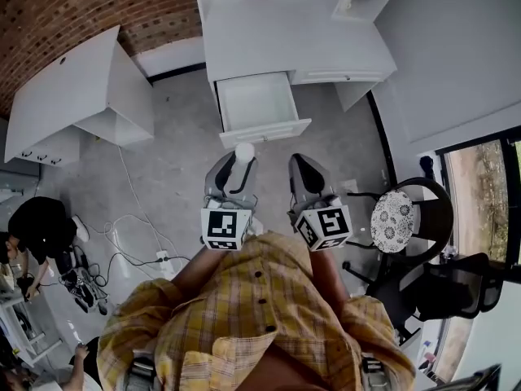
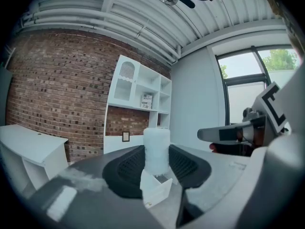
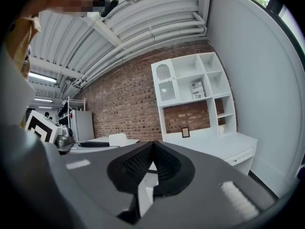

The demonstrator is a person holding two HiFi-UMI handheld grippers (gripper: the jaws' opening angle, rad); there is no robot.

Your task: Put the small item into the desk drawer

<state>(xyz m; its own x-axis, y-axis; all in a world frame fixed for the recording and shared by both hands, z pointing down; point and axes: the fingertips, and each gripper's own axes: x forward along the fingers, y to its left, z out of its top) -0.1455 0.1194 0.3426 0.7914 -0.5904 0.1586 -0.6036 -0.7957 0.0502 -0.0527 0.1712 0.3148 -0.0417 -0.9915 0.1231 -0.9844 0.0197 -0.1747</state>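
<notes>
In the head view the white desk (image 1: 285,39) has its drawer (image 1: 256,104) pulled open, and no contents show inside it. My left gripper (image 1: 242,161) hovers just in front of the drawer, shut on a small white cylinder (image 1: 243,151) that sticks up between its pads. In the left gripper view the cylinder (image 2: 157,149) stands upright in the left gripper (image 2: 157,165), with the open drawer (image 2: 155,191) visible below it. My right gripper (image 1: 298,164) hangs beside the left one, its jaws closed together on nothing. The right gripper (image 3: 152,152) faces the desk (image 3: 224,144).
A white cabinet (image 1: 77,96) stands at the left. At the right are a chair with a patterned cushion (image 1: 393,221) and a black office chair (image 1: 444,287). Cables (image 1: 130,235) lie on the grey floor. A person in black (image 1: 39,228) crouches at the far left.
</notes>
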